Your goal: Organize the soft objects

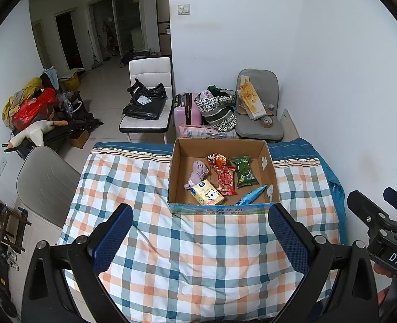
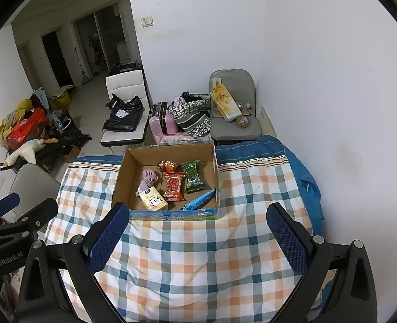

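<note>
A cardboard box (image 1: 268,161) stands on the checked quilt (image 1: 187,247); it also shows in the right wrist view (image 2: 123,172). Inside lie a purple cloth (image 1: 197,173), a yellow tissue pack (image 1: 207,192), a red snack packet (image 1: 225,179), a green packet (image 1: 243,171), an orange packet (image 1: 218,158) and a blue packet (image 1: 252,195). My left gripper (image 1: 201,239) is open and empty, above the quilt in front of the box. My right gripper (image 2: 198,234) is open and empty, beside it; part of it shows at the left view's right edge (image 1: 381,223).
Behind the table stand a white chair (image 1: 147,102) with black bags, a pink suitcase (image 1: 187,110), a patterned bag (image 1: 217,110) and a grey chair (image 1: 260,107) with a box. A grey chair (image 1: 45,185) stands left. A white wall (image 1: 346,94) runs on the right.
</note>
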